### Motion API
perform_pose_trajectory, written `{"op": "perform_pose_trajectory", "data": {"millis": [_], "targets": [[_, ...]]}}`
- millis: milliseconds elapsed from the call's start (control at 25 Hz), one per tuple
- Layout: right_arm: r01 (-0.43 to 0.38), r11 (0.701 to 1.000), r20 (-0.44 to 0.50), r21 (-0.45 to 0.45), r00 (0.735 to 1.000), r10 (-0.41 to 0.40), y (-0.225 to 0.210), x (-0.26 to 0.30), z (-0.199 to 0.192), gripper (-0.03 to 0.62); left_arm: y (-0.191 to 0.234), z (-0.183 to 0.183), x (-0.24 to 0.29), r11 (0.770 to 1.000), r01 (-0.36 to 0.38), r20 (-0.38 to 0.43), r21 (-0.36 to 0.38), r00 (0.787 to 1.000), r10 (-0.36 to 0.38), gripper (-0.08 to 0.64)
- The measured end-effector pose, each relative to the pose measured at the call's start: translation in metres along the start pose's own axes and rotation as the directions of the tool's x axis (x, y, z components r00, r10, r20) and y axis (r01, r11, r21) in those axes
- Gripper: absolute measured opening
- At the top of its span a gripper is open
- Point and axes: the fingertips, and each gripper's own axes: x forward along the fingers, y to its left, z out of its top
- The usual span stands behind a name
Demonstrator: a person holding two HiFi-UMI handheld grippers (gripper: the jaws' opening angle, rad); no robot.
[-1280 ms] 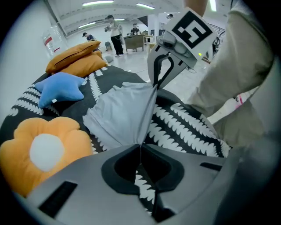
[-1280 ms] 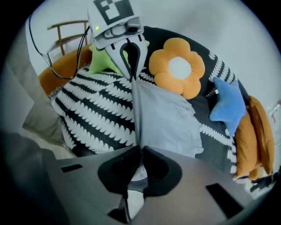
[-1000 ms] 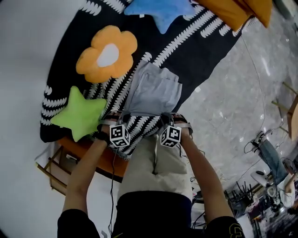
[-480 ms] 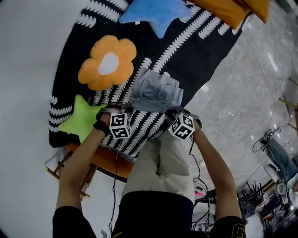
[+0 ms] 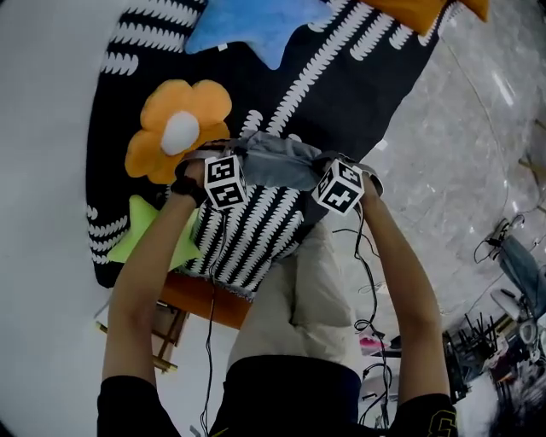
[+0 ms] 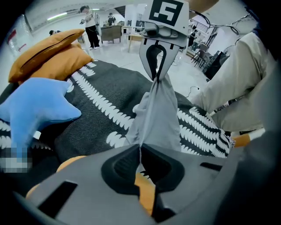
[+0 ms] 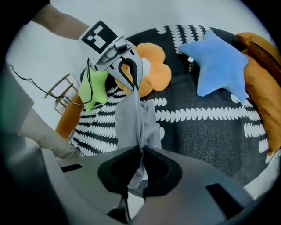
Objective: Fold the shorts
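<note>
Over a black patterned cloth (image 5: 341, 94) beside marble floor (image 5: 461, 154), left tool (image 6: 139, 147) and right tool (image 7: 141, 149) pinch the shorts (image 5: 281, 164).

The surface (image 5: 203, 300) shows an orange-brown edge under a black cloth (image 5: 358, 85) with white leaf-like stripes. On the cloth lie an orange flower cushion (image 5: 175, 128), a green star cushion (image 5: 130, 235), a blue star cushion (image 5: 247, 26) and an orange pillow (image 5: 418, 10). The grey shorts (image 5: 281, 160), partly lifted, trail onto the cloth beside the flower cushion.
</note>
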Motion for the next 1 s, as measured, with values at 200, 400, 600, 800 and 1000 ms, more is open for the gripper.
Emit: {"op": "perform_pose_trajectory", "data": {"millis": [200, 400, 600, 800, 1000], "targets": [[0.043, 0.999, -0.040, 0.025, 0.998, -0.042, -0.025, 0.017, -0.002, 0.043, 0.023, 0.002, 0.022, 0.997, 0.020, -0.019, -0.079, 1.000, -0.021, 0.025], [0.217, 0.975, -0.036, 0.039, 0.976, -0.215, -0.046, 0.016, 0.005, 0.048, 0.040, 0.003, 0.019, 0.987, -0.060, -0.032, -0.147, 0.998, 0.056, 0.025], [0.327, 0.945, -0.038, 0.012, 0.944, -0.327, -0.053, 0.046, -0.009, 0.048, 0.043, 0.001, 0.053, 0.945, -0.163, -0.030, -0.285, 0.987, 0.161, 0.026], [0.450, 0.892, -0.030, -0.039, 0.892, -0.451, -0.065, 0.062, -0.015, 0.054, 0.041, -0.004, 0.072, 0.920, -0.240, -0.026, -0.309, 0.969, 0.244, 0.026], [0.519, 0.845, 0.005, -0.128, 0.852, -0.523, -0.069, 0.085, -0.016, 0.048, 0.041, -0.011, 0.092, 0.906, -0.322, 0.007, -0.275, 0.941, 0.337, 0.026]]}}
